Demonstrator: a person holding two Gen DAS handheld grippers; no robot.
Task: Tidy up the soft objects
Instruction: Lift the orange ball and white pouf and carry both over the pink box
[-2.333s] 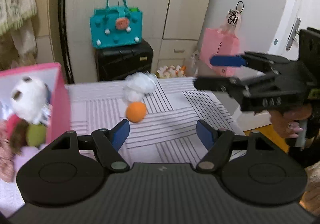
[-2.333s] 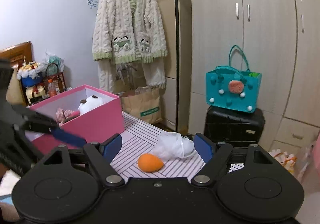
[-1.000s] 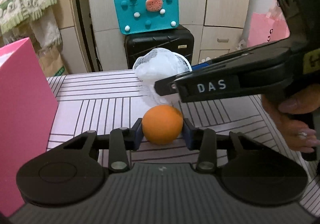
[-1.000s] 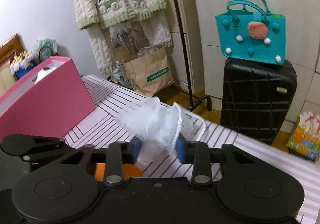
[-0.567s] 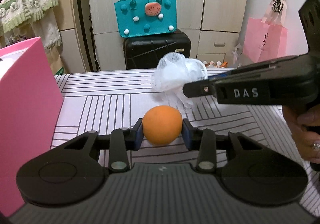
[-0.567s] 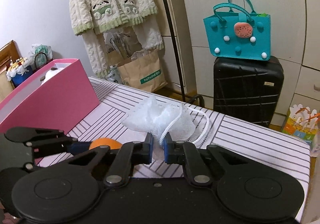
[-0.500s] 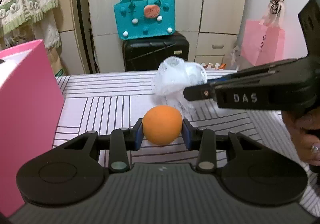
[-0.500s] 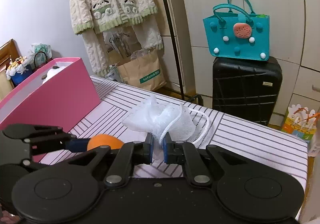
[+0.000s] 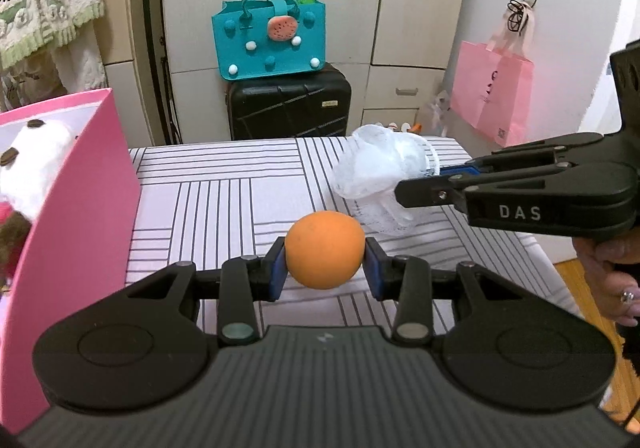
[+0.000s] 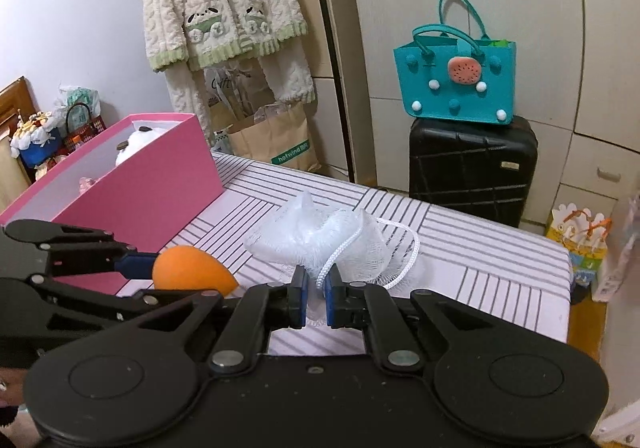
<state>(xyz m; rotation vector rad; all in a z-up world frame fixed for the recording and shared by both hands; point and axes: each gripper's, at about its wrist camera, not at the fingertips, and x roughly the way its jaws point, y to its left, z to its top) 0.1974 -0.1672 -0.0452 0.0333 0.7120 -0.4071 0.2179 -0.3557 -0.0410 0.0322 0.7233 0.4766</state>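
Striped table (image 10: 480, 260) bears pink box (image 10: 152, 183) holding plush toy (image 9: 32, 163).

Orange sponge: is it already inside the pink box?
No, the orange sponge sits between the left gripper pads, outside the pink box.

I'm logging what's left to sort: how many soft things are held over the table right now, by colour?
Orange: 1, the sponge in the left hand-held gripper.
White: 1, the mesh bath puff in the right hand-held gripper.
Total: 2.
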